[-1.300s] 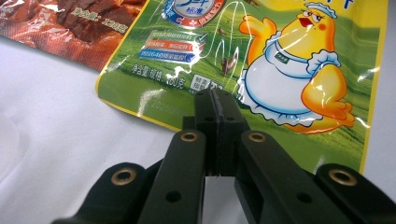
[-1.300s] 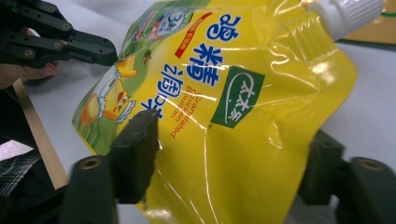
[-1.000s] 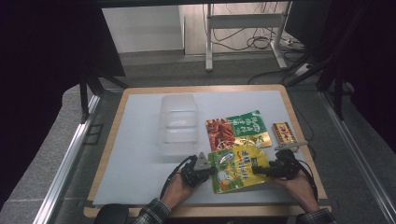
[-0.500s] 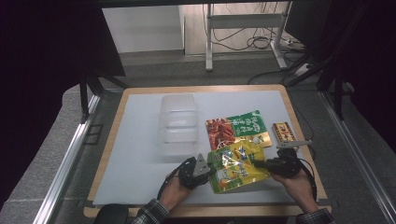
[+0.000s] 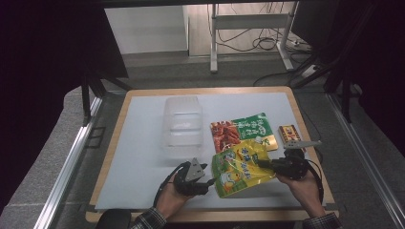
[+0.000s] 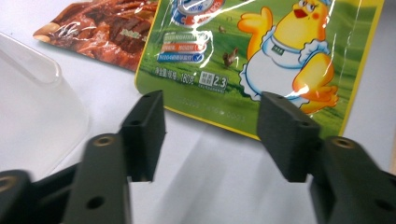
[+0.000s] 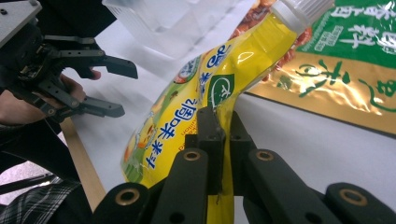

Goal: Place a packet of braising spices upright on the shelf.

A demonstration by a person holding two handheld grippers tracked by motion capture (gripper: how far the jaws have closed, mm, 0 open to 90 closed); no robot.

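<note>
We hold a gripper in each hand at the table (image 5: 143,157). Our right gripper (image 5: 264,164) has its jaws pinched tight on the edge of the yellow pouch (image 5: 241,167). In the right gripper view the jaws (image 7: 223,135) squeeze the thin side seam, and the pouch hangs up off the table there, with its white cap (image 7: 299,11) at the far end.

Our left gripper (image 5: 208,175) sits just beside the pouch's other edge. Its jaws have just been opening, and they stand about half wide now. In the left gripper view nothing is between the pads (image 6: 144,130); the pouch (image 6: 261,60) with the yellow chick lies just past them, not touching.

A green pack (image 5: 243,131) with red meat on it lies behind the pouch. A clear box (image 5: 183,126) stands to the left of the pack. A small brown packet (image 5: 289,133) lies near the right edge.
</note>
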